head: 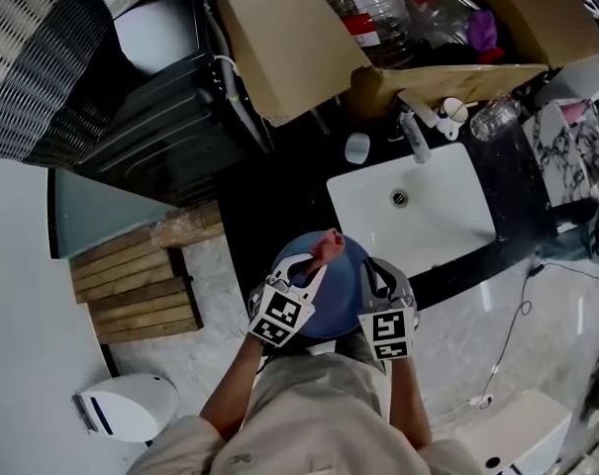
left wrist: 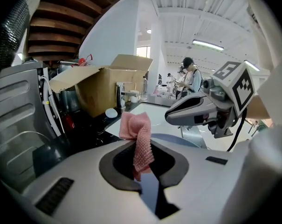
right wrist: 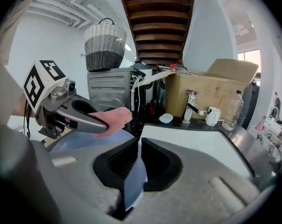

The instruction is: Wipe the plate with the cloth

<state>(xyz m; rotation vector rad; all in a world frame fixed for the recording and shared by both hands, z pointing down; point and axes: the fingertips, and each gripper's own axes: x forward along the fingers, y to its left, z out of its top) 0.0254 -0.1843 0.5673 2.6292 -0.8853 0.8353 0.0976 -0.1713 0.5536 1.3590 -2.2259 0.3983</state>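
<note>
In front of the white sink (head: 448,211), close to the person's body and out past the near edge of the dark counter (head: 279,196): blue plate (head: 329,300) held in the air, roughly level, face up.

Right gripper (right wrist: 137,149): clamped on the plate's right rim. Its own view shows the rim edge-on between the pads, with the plate's face spreading away to the left.

Left gripper (head: 317,263): closed on the pink cloth (left wrist: 138,139). A folded tuft sticks out past the jaw tips and a short tail hangs down between them.

Key relation: the left gripper comes in from the plate's left side, angled forward and inward, so the tuft sits over the far middle of the plate. The plate's open face lies to the right of the cloth and back toward the person. The right gripper is on the opposite rim, clear of the wiping path.

Contact: the cloth looks to be at the plate's surface or just above it. No view shows this clearly, so I can't say for sure.

Judgement: the left gripper is the wiping one. The next stroke probably sweeps right and back toward the body across the face, while the right gripper holds the plate steady against that push.

Nearby and not involved: chrome faucet (head: 415,137), open cardboard box (head: 279,38) behind the sink.
</note>
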